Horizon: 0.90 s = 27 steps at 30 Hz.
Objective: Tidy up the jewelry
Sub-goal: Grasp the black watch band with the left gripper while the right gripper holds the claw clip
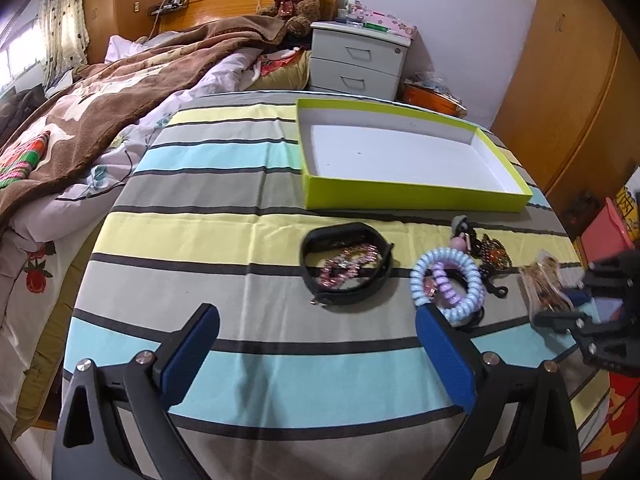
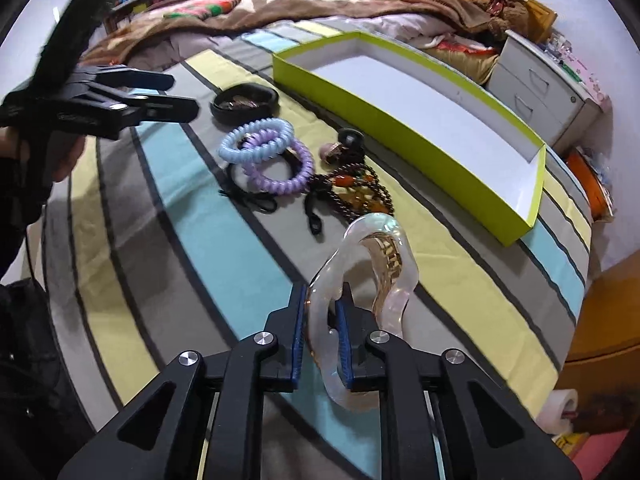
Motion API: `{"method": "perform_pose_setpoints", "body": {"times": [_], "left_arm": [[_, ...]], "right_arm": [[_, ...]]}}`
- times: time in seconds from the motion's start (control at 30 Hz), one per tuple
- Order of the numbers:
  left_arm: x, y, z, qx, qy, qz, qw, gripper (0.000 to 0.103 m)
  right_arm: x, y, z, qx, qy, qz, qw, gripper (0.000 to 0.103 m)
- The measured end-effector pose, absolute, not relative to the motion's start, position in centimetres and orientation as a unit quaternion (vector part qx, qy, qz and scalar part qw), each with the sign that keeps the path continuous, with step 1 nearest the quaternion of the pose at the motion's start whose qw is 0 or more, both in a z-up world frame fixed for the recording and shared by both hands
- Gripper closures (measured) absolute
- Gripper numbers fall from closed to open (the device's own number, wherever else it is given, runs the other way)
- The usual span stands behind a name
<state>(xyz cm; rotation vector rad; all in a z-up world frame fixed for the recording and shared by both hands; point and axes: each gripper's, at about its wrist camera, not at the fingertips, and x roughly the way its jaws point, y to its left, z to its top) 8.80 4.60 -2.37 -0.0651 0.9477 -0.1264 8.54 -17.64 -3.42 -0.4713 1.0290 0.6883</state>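
Right gripper (image 2: 322, 312) pinches a clear bracelet (image 2: 362, 276), left gripper (image 1: 316, 344) spread idle; green box (image 2: 400, 92) empty, other jewelry unsorted

Place: a home bedroom.
Evidence: unmade bed (image 1: 100, 120) with brown blanket (image 1: 132, 80), teddy bear (image 1: 292, 0), nightstand (image 1: 356, 60), wooden wardrobe (image 1: 560, 92).

The right tool (image 1: 576, 312) is blurring at the left wrist view's edge, half cut off. Blue pads (image 2: 298, 332) are hiding part of the clear bangle (image 2: 360, 280). The pink bracelet (image 1: 348, 266) is lying partly covered inside the black band (image 1: 344, 268).
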Motion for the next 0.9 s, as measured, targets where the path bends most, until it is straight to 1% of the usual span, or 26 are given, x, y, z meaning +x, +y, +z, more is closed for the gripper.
{"method": "perform_pose_setpoints", "body": {"times": [0.2,0.4,0.43,0.57,0.63,0.73,0.77,0.8,0.83,0.9], "left_arm": [[10.0,5.2,-2.0,-0.034,0.45,-0.062,0.89,0.013],[12.0,5.4,-1.5,0.012,0.436,-0.042,0.899,0.021],[12.5,5.5,-1.6,0.017,0.438,-0.04,0.898,0.023],[13.7,5.6,-2.4,0.035,0.455,-0.04,0.889,0.027],[14.0,5.4,-3.0,0.047,0.465,-0.041,0.883,0.033],[14.1,4.9,-3.6,0.049,0.472,-0.055,0.878,0.038],[14.2,4.7,-3.8,0.052,0.474,-0.055,0.877,0.041],[14.3,4.5,-4.0,0.056,0.48,-0.054,0.874,0.048],[14.3,4.4,-4.2,0.057,0.481,-0.055,0.873,0.052],[14.3,4.2,-4.2,0.058,0.482,-0.061,0.872,0.055]], "right_arm": [[7.1,-18.1,-2.3,-0.178,0.451,0.302,0.821,0.088],[6.6,-18.4,-1.4,-0.155,0.439,0.291,0.836,0.088],[6.6,-18.5,-1.4,-0.149,0.438,0.29,0.838,0.088],[6.8,-18.6,-1.3,-0.132,0.436,0.286,0.843,0.088],[7.0,-18.6,-1.4,-0.127,0.435,0.284,0.845,0.088],[7.2,-18.7,-1.3,-0.119,0.435,0.282,0.847,0.088],[7.2,-18.7,-1.3,-0.117,0.436,0.282,0.847,0.088],[7.3,-18.7,-1.4,-0.115,0.436,0.282,0.847,0.088],[7.3,-18.7,-1.4,-0.114,0.437,0.281,0.847,0.088],[7.3,-18.7,-1.5,-0.114,0.437,0.28,0.847,0.088]]}}
